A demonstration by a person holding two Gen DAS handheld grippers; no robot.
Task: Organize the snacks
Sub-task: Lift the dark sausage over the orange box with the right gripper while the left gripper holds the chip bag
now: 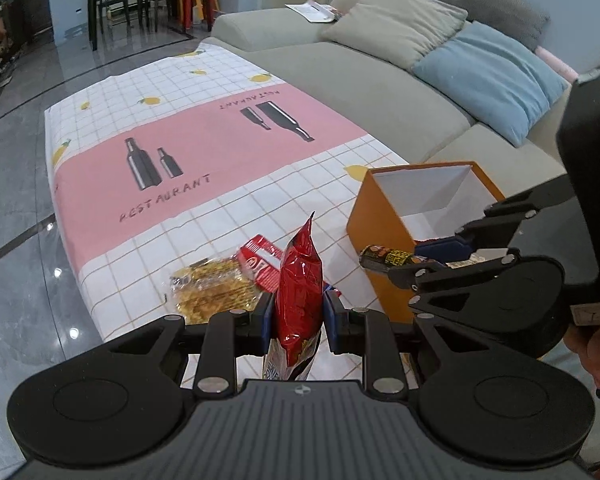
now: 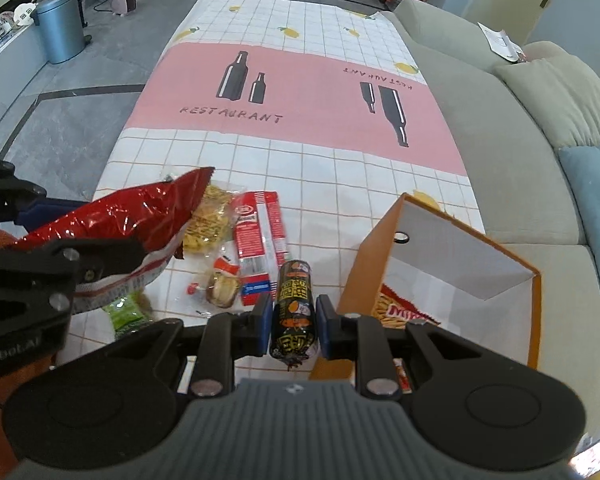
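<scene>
A: Report the state of the left gripper [image 1: 299,316].

B: Its blue pads are closed on a red snack bag [image 1: 300,280]. The bag stands upright between them, its crimped top pointing away from the camera. The unit is angled steeply down over the near end of the table [image 1: 204,152].

A: And the right gripper [image 2: 293,322]?

B: Its jaws are clamped on a dark sausage stick [image 2: 294,312] with yellow print. The stick runs lengthwise between the pads, its far end projecting beyond the fingertips. This unit also points steeply downward. In the left wrist view it sits to the right, in front of the orange box [image 1: 384,240], with a hand [image 1: 596,352] partly visible at the frame edge.

A: Location of the box?

B: Near right on the table, beside the sofa [image 2: 512,152]. It is open at the top, with one printed bag [image 2: 400,312] visible inside.

A: Items on the table?

B: A yellow noodle pack [image 2: 208,224], a red-and-white packet [image 2: 260,240], a small wrapped snack [image 2: 220,288] and a green packet [image 2: 126,314], all grouped near left of the box.
</scene>
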